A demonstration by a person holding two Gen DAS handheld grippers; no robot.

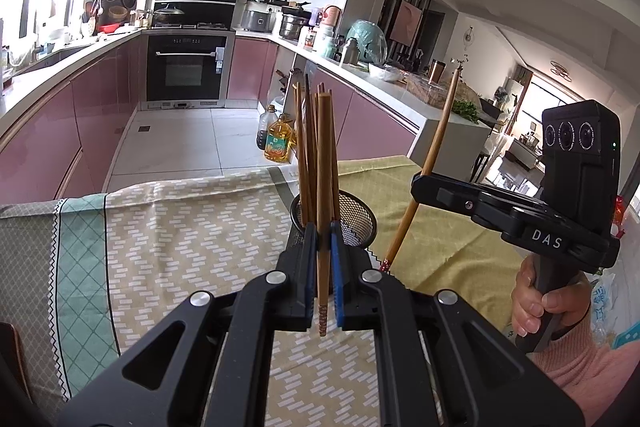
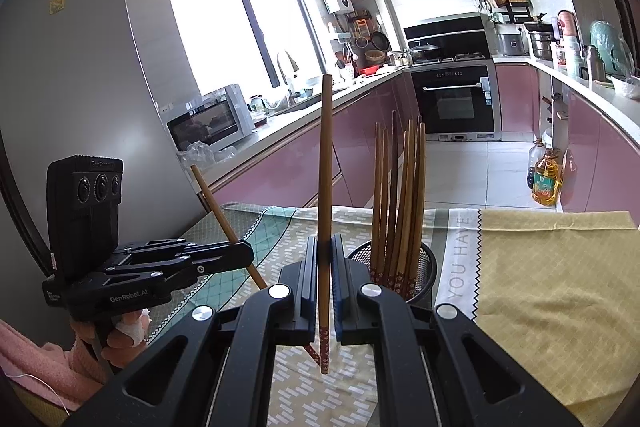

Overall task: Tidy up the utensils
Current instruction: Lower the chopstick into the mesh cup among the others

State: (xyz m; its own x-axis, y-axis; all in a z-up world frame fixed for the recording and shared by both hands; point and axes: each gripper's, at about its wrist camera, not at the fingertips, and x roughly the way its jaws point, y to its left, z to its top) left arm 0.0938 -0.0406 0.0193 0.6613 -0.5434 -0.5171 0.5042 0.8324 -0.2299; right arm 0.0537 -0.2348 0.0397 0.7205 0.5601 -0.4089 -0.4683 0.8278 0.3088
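Note:
My left gripper [image 1: 324, 247] is shut on a brown wooden chopstick [image 1: 325, 187], held upright just in front of the black mesh holder [image 1: 360, 217]. The holder stands on the table and has several chopsticks [image 1: 306, 147] upright in it. My right gripper [image 2: 325, 255] is shut on another chopstick [image 2: 325, 187], held upright to the left of the holder [image 2: 424, 263] with its chopsticks [image 2: 400, 195]. In the left wrist view the right gripper [image 1: 424, 183] holds its chopstick [image 1: 436, 143] tilted, right of the holder. In the right wrist view the left gripper [image 2: 248, 255] holds its chopstick [image 2: 224, 219] tilted.
The table wears a patterned green and beige cloth [image 1: 180, 227] and a yellow cloth [image 2: 552, 287]. Beyond the far edge lie the kitchen floor, pink cabinets [image 1: 92, 115], an oven [image 1: 184, 67] and oil bottles [image 1: 280, 143]. A fridge [image 2: 80, 67] stands to the left.

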